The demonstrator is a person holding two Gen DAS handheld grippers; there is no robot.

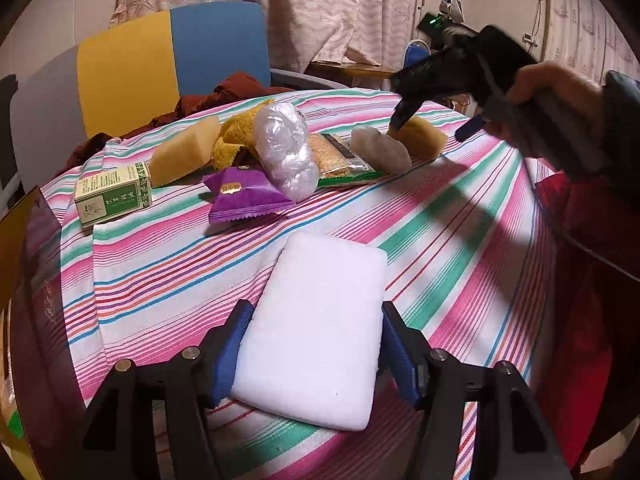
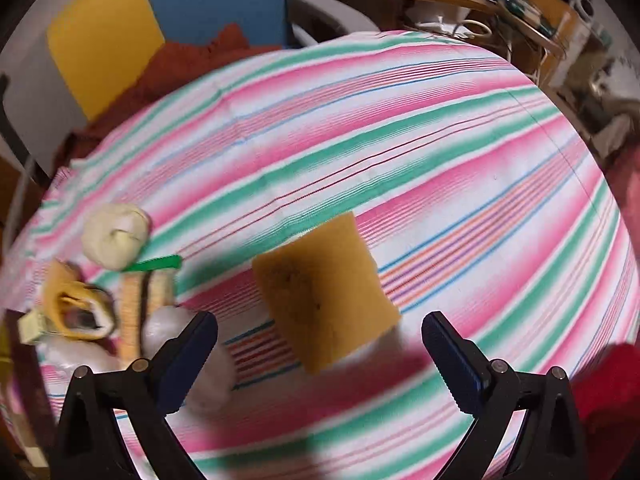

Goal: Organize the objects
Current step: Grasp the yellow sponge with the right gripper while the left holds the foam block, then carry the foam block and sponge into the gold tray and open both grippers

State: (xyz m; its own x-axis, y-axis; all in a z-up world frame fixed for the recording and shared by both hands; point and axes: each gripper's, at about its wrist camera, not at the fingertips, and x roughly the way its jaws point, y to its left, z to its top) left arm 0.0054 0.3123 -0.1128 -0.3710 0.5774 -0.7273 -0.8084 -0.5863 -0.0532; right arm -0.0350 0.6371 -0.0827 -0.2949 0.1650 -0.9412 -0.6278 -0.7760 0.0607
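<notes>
**Two sponges, two hands**

I am tidying the things on the table. My left gripper has its jaws on both sides of the white sponge. The blue pads touch its long edges, so I think I am holding it. It sits low over the striped cloth near my edge of the table. I cannot tell if it is lifted or resting.

My right gripper has its jaws wide apart with nothing between them. It points down at a yellow sponge, which lies just ahead of the jaws, turned a bit sideways. The right view is blurry, so I think that hand is moving.

I think this step is a pick-up for the right hand. Next I need to drop the jaws around the yellow sponge, one on each side, and squeeze. It is soft, so it should squash a little and stay put.

There is lots of room right of the yellow sponge: only bare cloth there. The left side is crowded. A pale lump lies just beside the sponge, with a snack pack, a plastic roll, a purple packet, another sponge and a green box farther along. I should come in from the open side so I bump nothing. The cloth curves off the table edge close behind the pile, so I should not push things that way.
</notes>
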